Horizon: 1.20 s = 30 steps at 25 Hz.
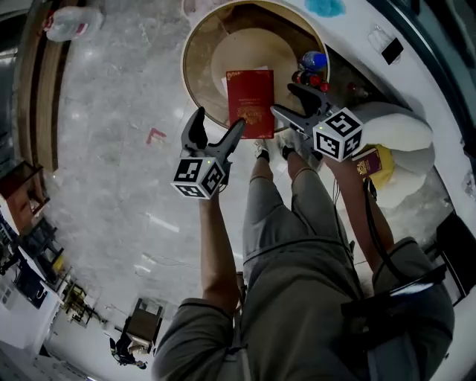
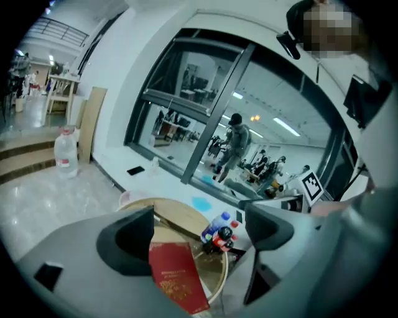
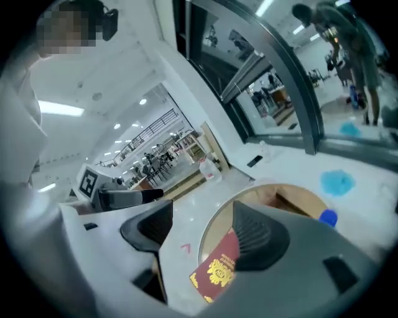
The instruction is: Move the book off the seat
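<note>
Only our head view shows a booklet (image 1: 370, 162) by the white cushion (image 1: 405, 138) on the right. The red book (image 1: 250, 93) lies flat on the round seat (image 1: 199, 67), below and between our left gripper (image 1: 218, 123) and right gripper (image 1: 283, 99). Both grippers gape wide, empty and clear of it.

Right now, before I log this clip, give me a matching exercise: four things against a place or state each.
1 red book
2 left gripper
3 water jug
4 small bottles

a on the floor, away from the round seat
b jaws apart, empty
c by the seat's rim
d flat on the seat

Pairs: 1-d, 2-b, 3-a, 4-c
</note>
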{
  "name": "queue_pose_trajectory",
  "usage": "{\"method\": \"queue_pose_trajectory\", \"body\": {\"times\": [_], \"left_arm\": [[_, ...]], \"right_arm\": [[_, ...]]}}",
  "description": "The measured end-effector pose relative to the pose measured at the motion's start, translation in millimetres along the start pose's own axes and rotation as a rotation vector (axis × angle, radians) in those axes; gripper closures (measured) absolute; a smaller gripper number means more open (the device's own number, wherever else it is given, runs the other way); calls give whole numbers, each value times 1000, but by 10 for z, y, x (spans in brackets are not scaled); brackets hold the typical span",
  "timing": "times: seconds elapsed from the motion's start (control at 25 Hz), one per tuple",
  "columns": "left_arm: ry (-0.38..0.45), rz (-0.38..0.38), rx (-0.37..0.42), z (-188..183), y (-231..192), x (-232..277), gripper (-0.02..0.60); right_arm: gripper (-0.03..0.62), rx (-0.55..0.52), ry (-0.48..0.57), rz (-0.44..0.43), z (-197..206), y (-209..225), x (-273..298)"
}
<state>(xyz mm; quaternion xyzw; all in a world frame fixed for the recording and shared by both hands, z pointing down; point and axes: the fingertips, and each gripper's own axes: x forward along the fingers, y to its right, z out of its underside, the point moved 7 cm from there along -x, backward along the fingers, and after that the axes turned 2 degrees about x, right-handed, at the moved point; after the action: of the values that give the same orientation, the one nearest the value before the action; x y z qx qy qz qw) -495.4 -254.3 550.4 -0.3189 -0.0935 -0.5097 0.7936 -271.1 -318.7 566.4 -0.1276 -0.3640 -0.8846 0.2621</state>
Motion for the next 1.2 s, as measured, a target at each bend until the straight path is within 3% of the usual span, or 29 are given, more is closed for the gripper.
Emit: {"method": "queue_pose_trajectory", "body": {"times": [0.24, 0.4, 0.56, 0.64, 0.76, 0.92, 1.0, 1.08, 1.16, 1.2], "left_arm": [[247, 63, 179, -1334, 549, -387, 118], [348, 85, 261, -2023, 980, -736, 118], [424, 118, 350, -2485, 1460, -1013, 118], [487, 152, 342, -2699, 1689, -1179, 120], [601, 216, 315, -2962, 1977, -1428, 120], [632, 234, 380, -3019, 2225, -1530, 135], [650, 239, 399, -3026, 2289, -1604, 213], [683, 203, 401, -3017, 2254, -1719, 340], [701, 139, 382, -3020, 2166, -1767, 569], [711, 134, 361, -3040, 2140, -1754, 571]], "right_arm": [[287, -234, 182, 103, -1203, -671, -596], [289, -292, 317, 160, -1864, -1113, -1163], [289, -329, 442, 225, -2310, -1421, -1734], [297, -336, 508, 254, -2443, -1576, -1995], [432, -339, 588, 291, -2606, -1792, -2296], [490, -343, 646, 331, -2620, -1915, -2578], [532, -347, 659, 349, -2595, -1995, -2653], [556, -360, 653, 357, -2566, -2101, -2633], [572, -388, 644, 352, -2590, -2168, -2549], [577, -403, 642, 346, -2628, -2179, -2497]]}}
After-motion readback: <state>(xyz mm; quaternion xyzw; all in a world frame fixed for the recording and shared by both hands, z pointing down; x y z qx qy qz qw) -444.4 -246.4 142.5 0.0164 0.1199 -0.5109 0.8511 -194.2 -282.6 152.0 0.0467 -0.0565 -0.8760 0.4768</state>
